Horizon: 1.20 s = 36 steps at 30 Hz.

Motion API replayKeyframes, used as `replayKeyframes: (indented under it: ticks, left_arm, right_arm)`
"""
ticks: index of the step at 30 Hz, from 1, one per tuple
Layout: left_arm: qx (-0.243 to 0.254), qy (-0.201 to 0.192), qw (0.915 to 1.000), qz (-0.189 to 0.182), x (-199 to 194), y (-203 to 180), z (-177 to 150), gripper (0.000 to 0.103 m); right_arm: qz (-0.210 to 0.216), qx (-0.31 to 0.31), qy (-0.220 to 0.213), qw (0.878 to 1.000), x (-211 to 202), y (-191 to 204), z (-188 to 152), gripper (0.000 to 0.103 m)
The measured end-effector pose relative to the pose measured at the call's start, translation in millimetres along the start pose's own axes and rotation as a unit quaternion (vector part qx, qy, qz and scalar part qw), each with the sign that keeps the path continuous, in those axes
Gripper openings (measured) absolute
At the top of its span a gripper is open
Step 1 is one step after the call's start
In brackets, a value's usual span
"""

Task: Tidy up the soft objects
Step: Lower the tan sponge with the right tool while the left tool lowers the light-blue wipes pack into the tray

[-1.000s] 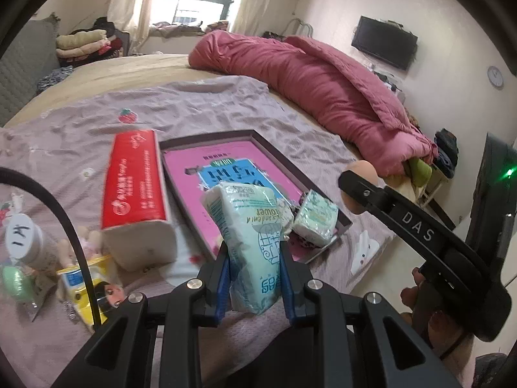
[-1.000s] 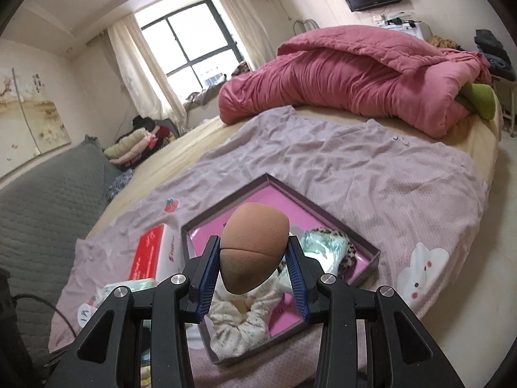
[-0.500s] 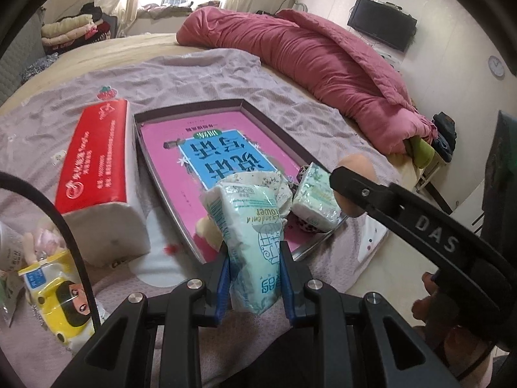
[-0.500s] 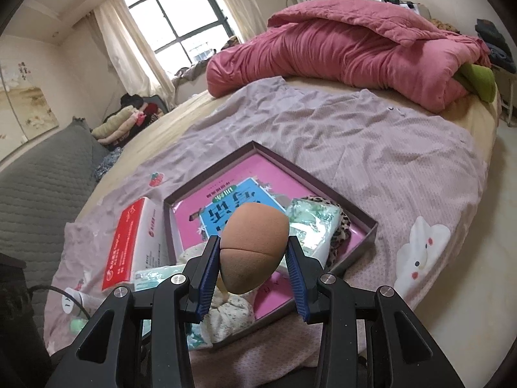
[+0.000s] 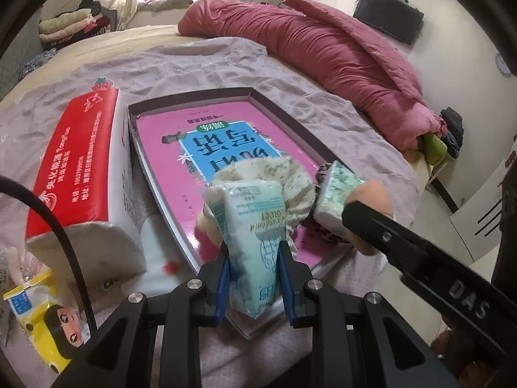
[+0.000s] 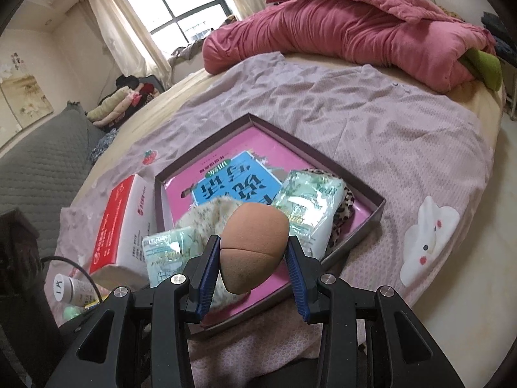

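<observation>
**Two soft items in hand over the shallow box**

I am holding my left gripper (image 5: 253, 278) clenched on a pale green-and-white soft plastic tissue pack (image 5: 252, 242), the blue pads pressing its lower half from both sides. The pack is hanging over the near corner of the shallow dark-rimmed cardboard box with the pink printed floor (image 6: 365, 187), not yet resting in it.

I am holding my right gripper (image 6: 253, 262) clenched on a tan egg-shaped makeup sponge (image 6: 253, 245), pads at its widest part, also above the near half of the box.

Handling, as I judge it:
- The tissue pack looks light and compressible; the film wrapper is probably slippery, so I am gripping across the flat faces near the middle rather than at a sealed end.
- The sponge looks very light and springy; it is bulging a little between the pads. A hold at the waist seems safest, since the tapered tip could squirt out.
- Neither looks fragile; a short drop should do no harm.

Count:
- Small green tissue packs: two, one in my left gripper, one lying in the box (image 6: 307, 200) on a leopard-print fabric piece (image 6: 344, 208).
- Makeup sponge: one.
- Cream floral fabric scrunchie (image 5: 287, 174): one, in the box.
- Large red-and-white tissue pack (image 5: 77, 168): one, lying just beside the box on the lilac bedsheet (image 6: 404, 129).
</observation>
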<state>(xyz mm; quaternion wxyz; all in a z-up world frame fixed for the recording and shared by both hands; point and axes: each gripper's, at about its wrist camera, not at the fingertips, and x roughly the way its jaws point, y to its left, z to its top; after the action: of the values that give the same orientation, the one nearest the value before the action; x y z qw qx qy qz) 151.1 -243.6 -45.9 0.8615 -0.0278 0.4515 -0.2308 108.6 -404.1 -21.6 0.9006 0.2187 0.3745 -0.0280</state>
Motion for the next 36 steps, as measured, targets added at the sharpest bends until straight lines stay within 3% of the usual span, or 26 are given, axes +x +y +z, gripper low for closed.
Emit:
replayKeyframes:
  ticks: [7, 23, 36]
  left_arm:
    - [-0.015, 0.011, 0.9998, 0.002, 17.9, 8.4, 1.9, 0.027]
    - [-0.014, 0.009, 0.9999, -0.004, 18.8, 11.1, -4.4, 0.027]
    - [-0.013, 0.006, 0.9999, -0.005, 16.9, 11.2, -7.8, 0.027]
  right_arm:
    - [0.005, -0.002, 0.023, 1.000, 13.3, -0.5, -2.1, 0.042]
    - [0.015, -0.006, 0.069, 0.997, 40.5, 3.6, -5.9, 0.042]
    - [0.000, 0.000, 0.075, 0.997, 52.4, 4.3, -3.0, 0.042]
